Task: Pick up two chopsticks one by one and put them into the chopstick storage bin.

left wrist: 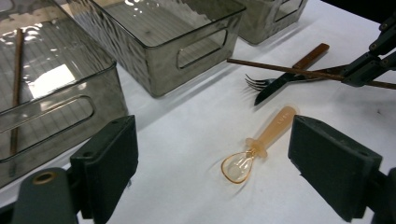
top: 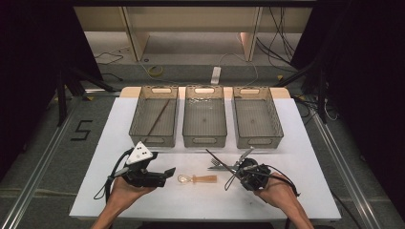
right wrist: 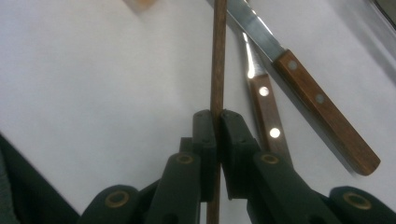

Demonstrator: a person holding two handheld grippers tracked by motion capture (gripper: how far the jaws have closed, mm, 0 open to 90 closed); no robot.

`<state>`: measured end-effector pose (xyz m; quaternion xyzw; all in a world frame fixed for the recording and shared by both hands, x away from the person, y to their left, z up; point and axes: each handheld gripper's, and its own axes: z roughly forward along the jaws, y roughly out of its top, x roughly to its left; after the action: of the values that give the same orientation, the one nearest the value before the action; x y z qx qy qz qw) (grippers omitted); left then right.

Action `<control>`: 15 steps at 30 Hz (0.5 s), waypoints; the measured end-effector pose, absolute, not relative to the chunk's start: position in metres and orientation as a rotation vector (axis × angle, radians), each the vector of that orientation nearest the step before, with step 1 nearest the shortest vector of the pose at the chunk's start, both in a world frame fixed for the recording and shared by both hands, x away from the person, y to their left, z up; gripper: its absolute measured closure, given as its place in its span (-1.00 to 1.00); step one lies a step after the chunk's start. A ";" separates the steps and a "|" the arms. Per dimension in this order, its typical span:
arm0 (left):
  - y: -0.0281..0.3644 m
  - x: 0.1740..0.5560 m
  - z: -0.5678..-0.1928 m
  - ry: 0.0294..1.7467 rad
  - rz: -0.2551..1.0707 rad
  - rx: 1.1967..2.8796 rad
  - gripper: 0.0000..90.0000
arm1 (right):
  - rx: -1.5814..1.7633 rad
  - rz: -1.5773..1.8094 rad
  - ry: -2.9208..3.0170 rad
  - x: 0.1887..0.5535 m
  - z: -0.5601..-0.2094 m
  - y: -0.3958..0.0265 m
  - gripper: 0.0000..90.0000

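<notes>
My right gripper [top: 241, 170] [right wrist: 217, 122] is shut on a thin brown chopstick [top: 217, 157] [right wrist: 217, 56] [left wrist: 280, 68] and holds it just above the white table; the stick points toward the table's middle. Under it lie a wooden-handled knife [top: 248, 153] [right wrist: 322, 105] [left wrist: 280, 86] and a wooden-handled fork [top: 215, 164] [right wrist: 264, 109] [left wrist: 259, 83]. My left gripper [top: 165, 175] [left wrist: 219, 161] is open, nothing between its jaws. A translucent orange spoon [top: 196, 179] [left wrist: 264, 140] lies just right of the left gripper, bowl toward it.
Three clear grey bins stand in a row at the back: the left bin [top: 154, 141] [left wrist: 70, 100] holds another brown chopstick [top: 157, 117] [left wrist: 16, 84]; the middle bin [top: 204, 141] [left wrist: 187, 56] and the right bin [top: 258, 141] look empty. The white table sheet [top: 200, 202] ends close to both hands.
</notes>
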<state>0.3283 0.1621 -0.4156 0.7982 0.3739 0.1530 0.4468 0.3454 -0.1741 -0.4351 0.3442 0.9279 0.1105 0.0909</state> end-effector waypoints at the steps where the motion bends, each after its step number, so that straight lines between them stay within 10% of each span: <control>1: 0.162 0.328 -0.416 0.922 0.368 1.977 -0.66 | 1.016 0.330 2.762 0.344 -0.434 -0.173 0.90; 15: 0.141 0.321 -0.414 0.821 0.327 2.091 -0.66 | 0.743 0.364 2.846 0.326 -0.418 -0.146 0.90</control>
<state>0.3205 0.1411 -0.4139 0.8350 0.3278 0.1305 0.4223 0.3261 -0.1461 -0.4179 0.2498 0.9565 0.1222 0.0886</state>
